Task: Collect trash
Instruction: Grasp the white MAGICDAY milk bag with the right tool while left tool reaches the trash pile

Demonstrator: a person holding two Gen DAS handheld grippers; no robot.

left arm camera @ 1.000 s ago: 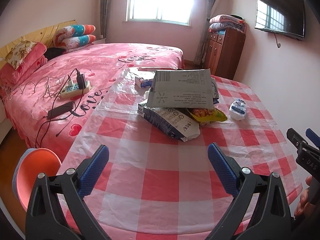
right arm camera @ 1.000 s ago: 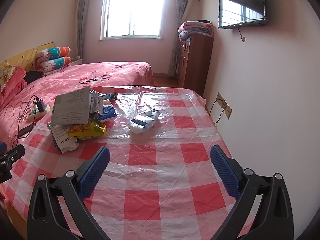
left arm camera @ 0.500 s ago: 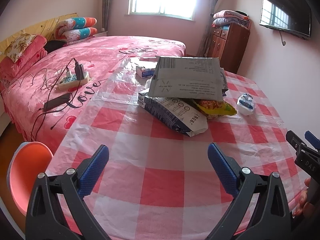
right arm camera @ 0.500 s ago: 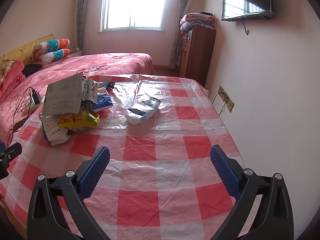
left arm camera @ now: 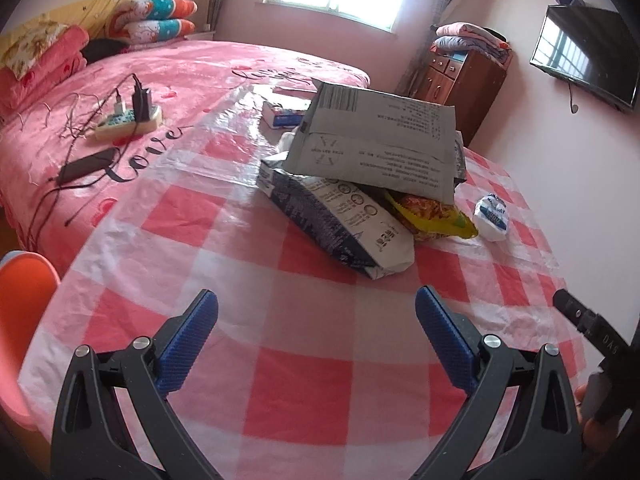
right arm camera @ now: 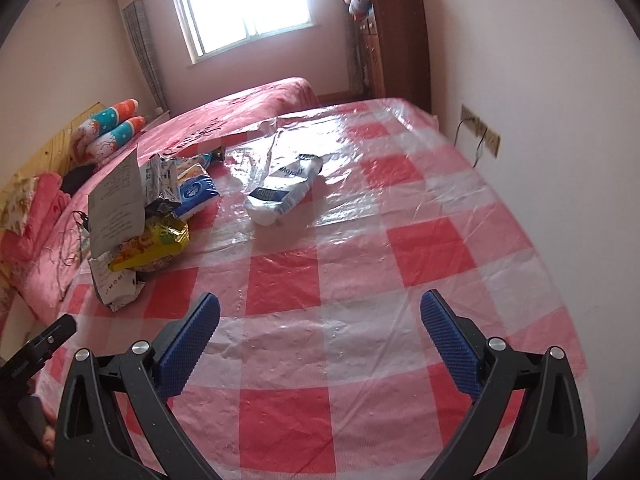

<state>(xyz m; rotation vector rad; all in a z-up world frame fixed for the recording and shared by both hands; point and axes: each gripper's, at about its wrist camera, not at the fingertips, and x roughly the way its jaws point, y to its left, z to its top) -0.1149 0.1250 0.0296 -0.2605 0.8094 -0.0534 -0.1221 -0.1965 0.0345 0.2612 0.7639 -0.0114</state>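
Observation:
A heap of trash lies on the red-and-white checked table (left arm camera: 304, 320): a grey mailer bag (left arm camera: 376, 144) on top, a dark blue-and-white bag (left arm camera: 336, 220) under it, a yellow snack packet (left arm camera: 436, 216) and a blue tissue pack (left arm camera: 284, 118) behind. A white-and-blue wrapper (left arm camera: 492, 216) lies apart to the right; it also shows in the right wrist view (right arm camera: 284, 188), with the heap (right arm camera: 136, 216) at left. My left gripper (left arm camera: 316, 332) is open and empty, just short of the heap. My right gripper (right arm camera: 320, 336) is open and empty over bare cloth.
A pink bed (left arm camera: 120, 92) adjoins the table's left side, with a power strip (left arm camera: 128, 120) and cables on it. An orange chair (left arm camera: 20, 320) stands at the lower left. A wooden cabinet (right arm camera: 400, 44), wall socket (right arm camera: 480, 136) and TV (left arm camera: 584, 52) line the right wall.
Both grippers have moved forward and lower over the table, so the trash heap looks closer. Both stay open and empty. The right view has tilted clockwise.

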